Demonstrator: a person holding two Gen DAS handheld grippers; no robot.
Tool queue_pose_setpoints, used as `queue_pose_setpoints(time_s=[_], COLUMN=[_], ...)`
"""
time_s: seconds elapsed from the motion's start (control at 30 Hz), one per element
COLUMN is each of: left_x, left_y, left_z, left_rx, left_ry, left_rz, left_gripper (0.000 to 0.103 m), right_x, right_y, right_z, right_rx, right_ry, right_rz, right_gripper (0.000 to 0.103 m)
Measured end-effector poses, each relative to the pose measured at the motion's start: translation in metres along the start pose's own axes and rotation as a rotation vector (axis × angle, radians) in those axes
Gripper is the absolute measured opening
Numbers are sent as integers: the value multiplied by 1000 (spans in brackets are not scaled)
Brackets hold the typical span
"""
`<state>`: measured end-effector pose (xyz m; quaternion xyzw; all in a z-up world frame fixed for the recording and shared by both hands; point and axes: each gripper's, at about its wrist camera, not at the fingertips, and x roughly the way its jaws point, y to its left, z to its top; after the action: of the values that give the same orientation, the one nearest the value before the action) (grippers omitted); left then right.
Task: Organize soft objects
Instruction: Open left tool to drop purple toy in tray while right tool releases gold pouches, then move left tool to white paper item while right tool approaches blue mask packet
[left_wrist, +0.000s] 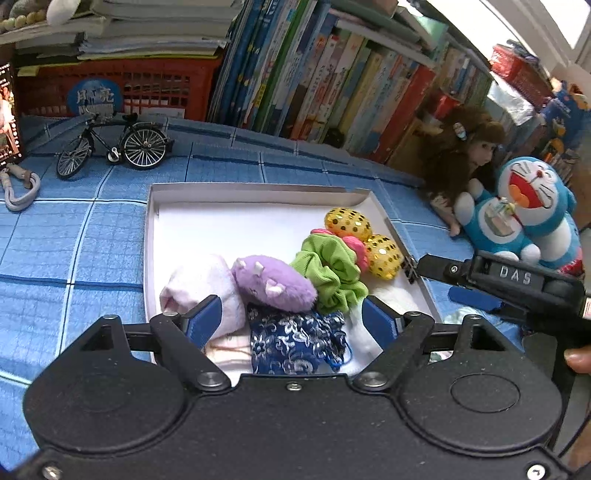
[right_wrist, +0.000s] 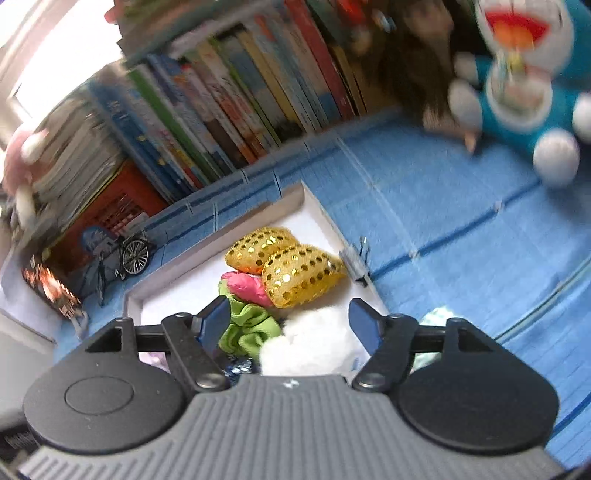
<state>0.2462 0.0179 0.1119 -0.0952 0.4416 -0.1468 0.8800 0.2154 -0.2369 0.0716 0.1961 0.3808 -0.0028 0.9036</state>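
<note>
1. The soft things lie together in the near right part of a shallow white box (left_wrist: 155, 236) on a blue checked cloth (left_wrist: 74, 229): a pale pink cloth (left_wrist: 192, 284) at the left, a purple plush (left_wrist: 273, 282) next to it, a green scrunchie (left_wrist: 332, 269) with a pink one (left_wrist: 356, 249) tucked against it, two gold sequin pads (left_wrist: 364, 236) at the far right, a blue brocade pouch (left_wrist: 291, 343) nearest, and a white fluffy piece (right_wrist: 314, 343) at the near right.
2. The left gripper (left_wrist: 291, 319) stands wide apart above the pouch and pink cloth, its pads pressing on nothing. The right gripper (right_wrist: 290, 321) is likewise spread wide over the scrunchie and the white fluff, holding nothing (this view is blurred).
3. Handling, as a judgement: all of these look light and squashy, so they should give under the pads rather than slip. The plush is best pinched across its middle; the scrunchie and pouch by a bunched fold. The sequin pads may be slicker, so a deeper bite would help.
4. Writing: "DAS" shows on the right gripper's black body. A round blue label on the red basket (left_wrist: 155, 92) carries characters too unclear to read. The book spines (left_wrist: 332, 74) are too small to read.
5. A blue cat toy (left_wrist: 524, 210) and a brown-haired doll (left_wrist: 465, 147) sit outside the box, far right.
</note>
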Motion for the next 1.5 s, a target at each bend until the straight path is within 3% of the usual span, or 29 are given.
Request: queue_pose_setpoints(time_s=[0.63, 0.87, 1.5], left_x=[-91, -108, -122], left_y=[9, 20, 71], left_z=[-72, -100, -155], left_rx=[100, 128, 34], left_ry=[-231, -305, -351], left_rz=[-27, 4, 78], left_gripper=[85, 87, 88], right_x=[-84, -97, -94], right_y=[-7, -19, -43], right_z=[-55, -76, -117], right_rx=[-352, -414, -471], right_ry=[-312, -381, -452], right_rz=[61, 85, 49], right_gripper=[95, 102, 103])
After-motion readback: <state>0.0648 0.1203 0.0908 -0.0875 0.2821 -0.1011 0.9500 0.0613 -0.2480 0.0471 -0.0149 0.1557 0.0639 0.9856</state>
